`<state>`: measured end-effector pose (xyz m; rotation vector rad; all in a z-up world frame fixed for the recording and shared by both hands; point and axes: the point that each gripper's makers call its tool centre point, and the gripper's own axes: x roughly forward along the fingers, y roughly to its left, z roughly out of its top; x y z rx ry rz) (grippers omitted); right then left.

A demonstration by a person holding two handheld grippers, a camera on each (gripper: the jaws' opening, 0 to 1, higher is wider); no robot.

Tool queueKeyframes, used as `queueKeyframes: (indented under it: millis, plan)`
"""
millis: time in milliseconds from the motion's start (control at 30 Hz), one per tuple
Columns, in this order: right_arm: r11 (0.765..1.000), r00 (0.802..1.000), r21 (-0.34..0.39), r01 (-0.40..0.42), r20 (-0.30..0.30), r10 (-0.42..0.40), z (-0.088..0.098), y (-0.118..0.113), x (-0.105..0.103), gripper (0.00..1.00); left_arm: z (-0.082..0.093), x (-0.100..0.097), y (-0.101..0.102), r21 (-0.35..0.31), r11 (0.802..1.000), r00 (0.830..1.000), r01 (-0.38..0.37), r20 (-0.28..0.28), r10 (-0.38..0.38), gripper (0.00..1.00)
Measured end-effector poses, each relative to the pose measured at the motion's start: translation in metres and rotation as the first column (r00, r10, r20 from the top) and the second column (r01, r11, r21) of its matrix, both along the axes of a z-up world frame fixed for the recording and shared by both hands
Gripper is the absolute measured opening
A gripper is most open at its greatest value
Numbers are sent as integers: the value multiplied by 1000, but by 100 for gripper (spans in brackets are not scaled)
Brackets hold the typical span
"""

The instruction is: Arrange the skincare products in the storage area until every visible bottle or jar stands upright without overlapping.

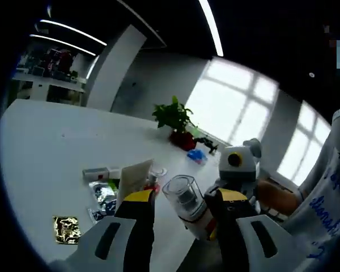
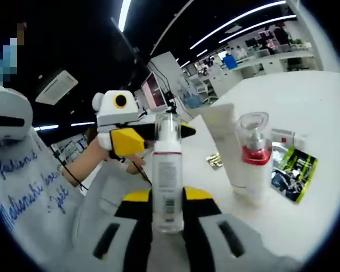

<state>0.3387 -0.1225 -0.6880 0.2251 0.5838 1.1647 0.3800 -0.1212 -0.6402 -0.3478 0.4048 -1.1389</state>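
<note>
- Your right tongs (image 2: pixel 168 198) pinch a clear pump bottle (image 2: pixel 168 170) low on its body; in the right gripper view it stands roughly upright between the jaws, raised off the counter (image 2: pixel 323 107).
- In the left gripper view the same bottle appears with its clear cap toward the camera, held by the other tool between your left tongs' (image 1: pixel 184 198) jaws. Those jaws stand spread; I cannot tell whether they touch it.
- On the counter, a white tube (image 2: pixel 226 144) and a red-collared pump bottle (image 2: pixel 254 156) stand upright, just beside each other. A dark sachet (image 2: pixel 292 173) lies flat near them.
- In the left gripper view, a small white box (image 1: pixel 102 173), foil packets and a gold packet (image 1: pixel 66 229) lie flat. A potted plant (image 1: pixel 175 119) stands well apart.
- Judgement: the step in hand is carrying the held bottle to its place.
- The next move calls for setting it base-down on bare counter beside the standing pair, apart from both, before you let go.
</note>
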Motion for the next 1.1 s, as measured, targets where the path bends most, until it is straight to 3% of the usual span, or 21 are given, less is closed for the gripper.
queueKeyframes:
  millis: [267,433,533,600,833,1100]
  plan:
    - [1000,1000,3,-14,19,14,1,3,-1,19,2,1,-1,-21,1000,1000,15,-14,-16,26]
    - [1000,1000,4,-22,20,22,0,4,-1,19,3,1,-2,-28,999,999,16,-29,-16,24]
    - [1000,1000,14,-27,9,27,-2,6,-1,19,3,0,-3,-11,1000,1000,20,-7,-20,24]
    - [999,999,1,-32,11,32,-5,8,-1,20,1,1,-3,3,1000,1000,24,-7,-24,24]
    - [988,997,-145,-44,54,52,-19,6,2,20,-7,-1,-8,54,998,999,35,1,-36,22]
    - [977,997,-215,8,80,9,-27,4,10,22,-13,6,-10,92,996,1000,-5,3,5,20]
